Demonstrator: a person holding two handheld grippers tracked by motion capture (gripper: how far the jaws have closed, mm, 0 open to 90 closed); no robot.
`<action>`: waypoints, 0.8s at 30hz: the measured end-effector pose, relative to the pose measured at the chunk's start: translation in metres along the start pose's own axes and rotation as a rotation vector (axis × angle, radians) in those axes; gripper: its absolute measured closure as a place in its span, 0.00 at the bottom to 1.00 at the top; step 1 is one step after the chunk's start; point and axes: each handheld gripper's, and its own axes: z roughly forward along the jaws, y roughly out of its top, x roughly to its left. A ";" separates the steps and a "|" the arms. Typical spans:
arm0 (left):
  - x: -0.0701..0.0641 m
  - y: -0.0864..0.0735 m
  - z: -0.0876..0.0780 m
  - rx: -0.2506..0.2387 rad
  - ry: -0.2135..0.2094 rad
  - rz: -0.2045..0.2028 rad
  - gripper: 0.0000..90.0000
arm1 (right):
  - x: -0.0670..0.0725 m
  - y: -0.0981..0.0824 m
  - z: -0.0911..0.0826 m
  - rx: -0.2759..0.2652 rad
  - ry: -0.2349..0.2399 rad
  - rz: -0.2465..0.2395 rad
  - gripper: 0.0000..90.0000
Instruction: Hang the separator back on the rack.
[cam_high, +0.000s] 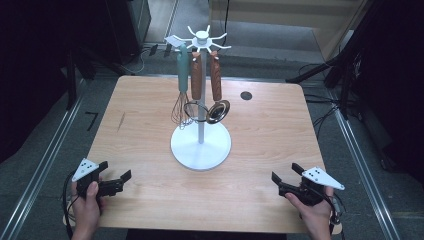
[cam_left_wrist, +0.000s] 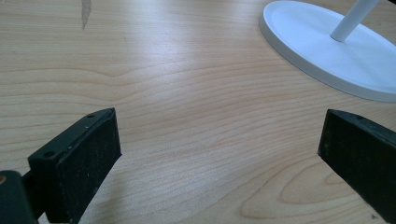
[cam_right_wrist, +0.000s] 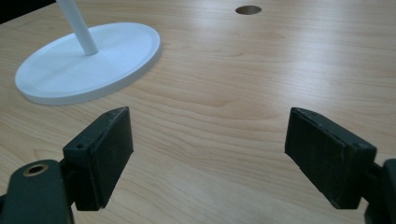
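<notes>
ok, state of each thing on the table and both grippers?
left gripper: open, empty, low over the table's near left
right gripper: open, empty, low over the near right
rack: upright at mid table
whisk: hanging from the rack, teal handle up
ring-headed utensil: hanging, wooden handle up
ladle-like utensil: hanging, wooden handle up, shiny bowl down
table: bare wood around the rack
</notes>
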 end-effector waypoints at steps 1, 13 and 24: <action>0.000 0.000 0.000 -0.001 0.000 0.000 0.00 | -0.002 -0.001 -0.001 0.002 -0.006 0.003 0.18; 0.000 0.000 0.000 -0.004 0.000 0.001 0.00 | -0.031 -0.012 -0.017 0.010 -0.061 0.038 0.19; 0.000 0.000 0.000 -0.003 0.000 -0.003 0.00 | -0.053 -0.017 -0.027 -0.015 -0.098 0.074 0.20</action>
